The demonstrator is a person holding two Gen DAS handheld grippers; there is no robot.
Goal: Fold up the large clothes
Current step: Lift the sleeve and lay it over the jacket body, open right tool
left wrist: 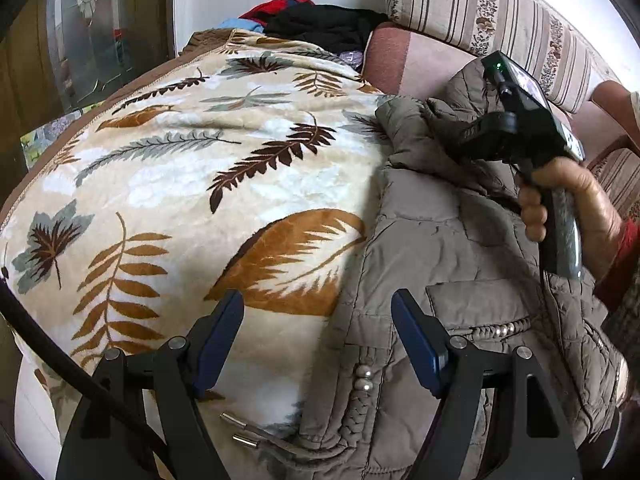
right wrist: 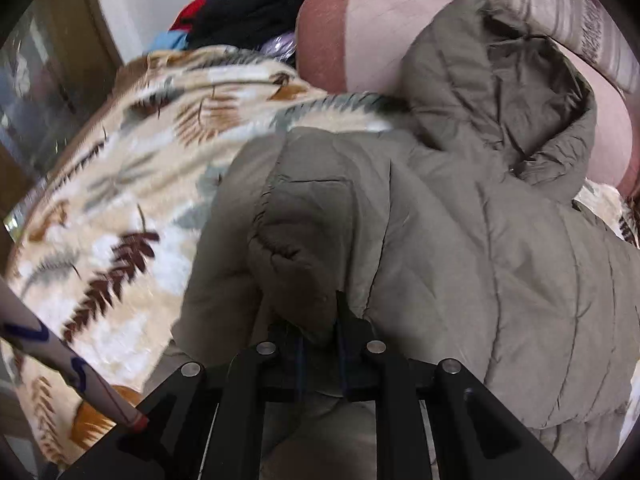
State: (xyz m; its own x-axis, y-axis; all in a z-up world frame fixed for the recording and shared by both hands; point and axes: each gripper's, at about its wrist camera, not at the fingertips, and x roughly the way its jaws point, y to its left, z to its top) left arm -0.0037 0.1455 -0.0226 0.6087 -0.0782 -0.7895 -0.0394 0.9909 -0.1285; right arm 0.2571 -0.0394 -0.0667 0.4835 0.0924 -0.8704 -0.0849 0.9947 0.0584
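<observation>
You see a cream blanket (left wrist: 192, 184) printed with brown, rust and grey leaves, your landmark here. At its far edge lies a heap of black, red and blue clothes (left wrist: 316, 20). Right of the blanket's far end sits a pink bolster (right wrist: 360, 36), and beyond that a striped cushion (left wrist: 492, 12). Left of the blanket stands a wooden glass-fronted cabinet (left wrist: 80, 28).

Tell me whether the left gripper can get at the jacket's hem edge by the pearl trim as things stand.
Probably yes. The left gripper hangs open right above the olive quilted jacket, its edge and pearl trim lying between the fingers' line on the leaf-print blanket. Nothing covers that edge; the right gripper is pinching fabric farther up.
</observation>
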